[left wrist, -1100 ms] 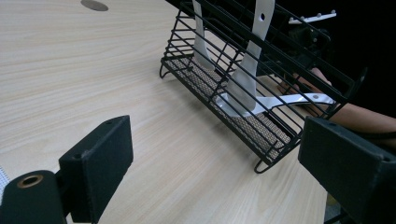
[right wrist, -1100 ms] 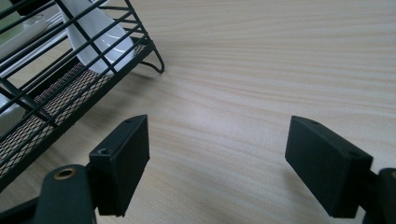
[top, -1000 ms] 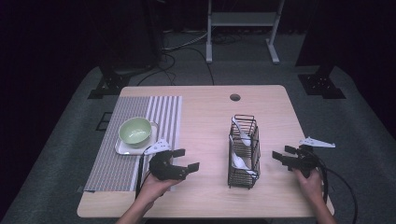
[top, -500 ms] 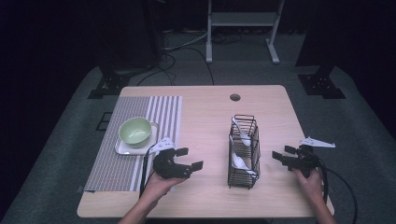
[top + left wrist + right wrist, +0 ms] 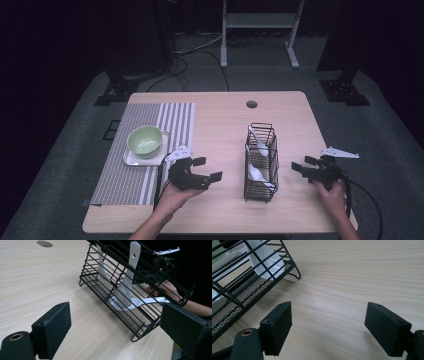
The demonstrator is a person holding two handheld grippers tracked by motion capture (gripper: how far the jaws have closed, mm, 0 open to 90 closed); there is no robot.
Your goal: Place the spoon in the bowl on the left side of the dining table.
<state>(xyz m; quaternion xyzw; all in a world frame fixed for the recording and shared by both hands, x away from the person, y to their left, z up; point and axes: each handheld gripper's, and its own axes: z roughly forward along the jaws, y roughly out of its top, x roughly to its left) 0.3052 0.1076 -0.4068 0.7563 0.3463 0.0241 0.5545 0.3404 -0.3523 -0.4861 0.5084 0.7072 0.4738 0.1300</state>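
1. Our left claw point(image 5: 204, 169) gapes wide, empty; ahead of it stands the wire rack point(image 5: 261, 162) with two white spoons point(image 5: 126, 287).
2. Our right claw point(image 5: 303, 166), also open, sits just beyond the rack's far side.
3. We judge the spoons light, stiff, glossy-slick, breakable; we pinch an upright handle.

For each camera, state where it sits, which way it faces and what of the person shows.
High view: above the person's side, looking forward and down on the table; both forearms, left gripper, right gripper.
Left gripper view: on the left gripper, facing the wire basket; open jaws, other hand.
Right gripper view: low over the table, open jaws.
All share the basket.
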